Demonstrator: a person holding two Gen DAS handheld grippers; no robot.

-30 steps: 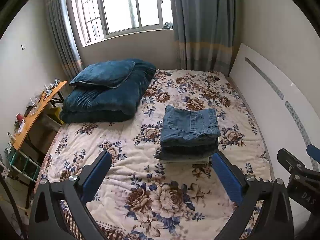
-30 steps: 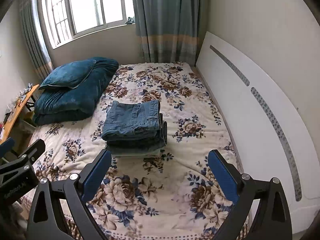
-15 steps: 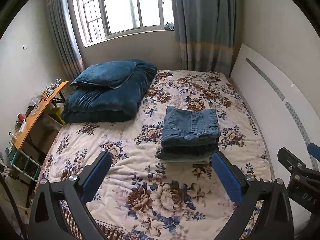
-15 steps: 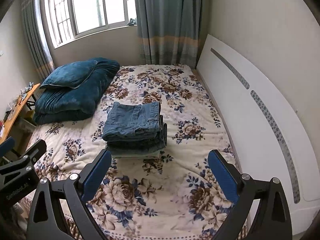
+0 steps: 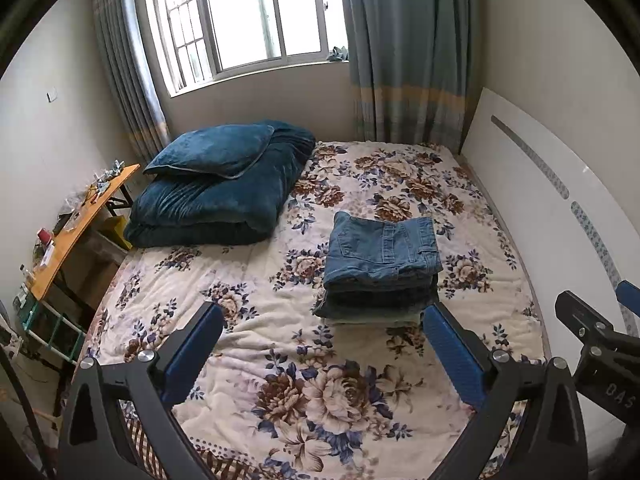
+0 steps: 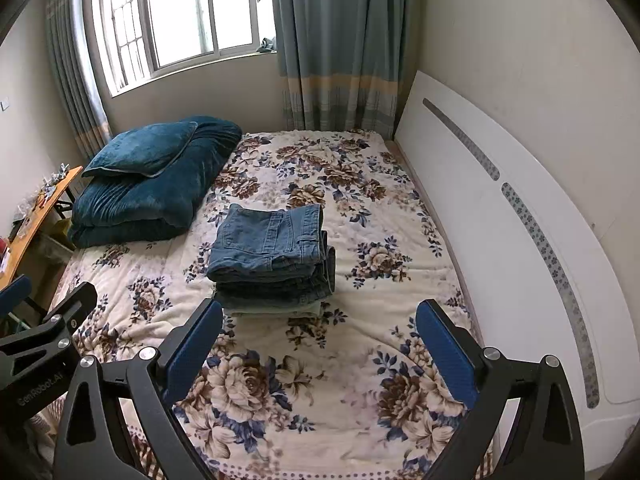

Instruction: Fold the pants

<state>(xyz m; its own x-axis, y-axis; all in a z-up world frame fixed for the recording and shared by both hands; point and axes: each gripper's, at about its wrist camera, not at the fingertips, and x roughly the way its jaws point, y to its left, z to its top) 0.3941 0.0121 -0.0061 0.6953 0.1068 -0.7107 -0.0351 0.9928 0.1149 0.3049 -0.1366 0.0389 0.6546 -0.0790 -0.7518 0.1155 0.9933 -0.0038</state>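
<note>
Seemingly the fold is done: the pants [image 5: 382, 248] sit atop a stack mid-bed [image 5: 280, 344]. Both the left gripper [image 5: 320, 328] and right gripper [image 6: 318, 326] hang back, jaws spread, empty. Best leave it undisturbed.

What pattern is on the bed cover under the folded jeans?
The bed cover is cream with brown and blue flowers, clearest in the right wrist view.

Near bedspread [image 5: 248, 344]: bare, open for passage.
Centre: stack of folded jeans [image 5: 380, 268].
Far left: blue quilt [image 5: 216, 196].
Right: headboard [image 6: 500, 248].
</note>
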